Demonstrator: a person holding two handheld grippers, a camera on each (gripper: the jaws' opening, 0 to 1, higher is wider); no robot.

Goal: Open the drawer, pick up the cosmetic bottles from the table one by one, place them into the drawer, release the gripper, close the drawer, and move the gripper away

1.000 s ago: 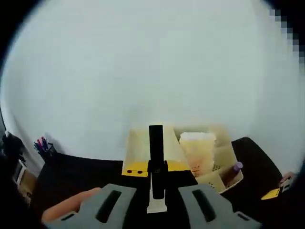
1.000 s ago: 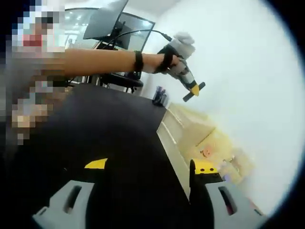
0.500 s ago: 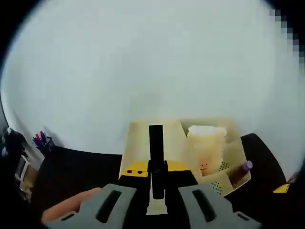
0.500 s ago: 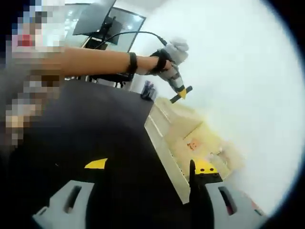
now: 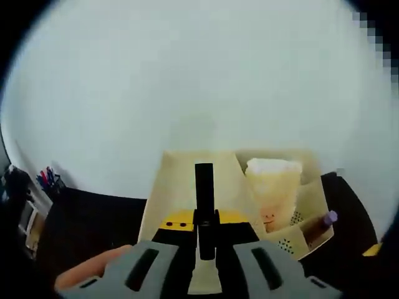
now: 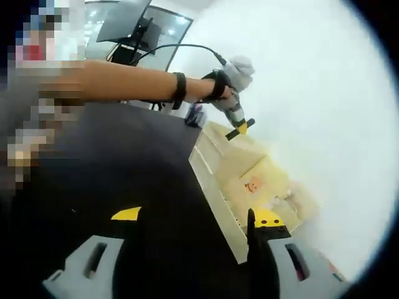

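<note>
Our left tool (image 5: pixel 204 215) grips a black bottle (image 5: pixel 204 190) over the cream drawer (image 5: pixel 181 180); our right tool (image 6: pixel 193 240) stands wide above the desk (image 6: pixel 137 168).

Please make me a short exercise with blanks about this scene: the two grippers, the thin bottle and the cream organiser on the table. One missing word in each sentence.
1. The left gripper is shut on a slim bottle whose colour is ____.
2. In a side compartment of the cream organiser stands a small bottle with a ____ cap.
3. The jaws of the right gripper are ____, nothing is between them, and the dark table lies beyond them.

Missing words: black; purple; open.
</note>
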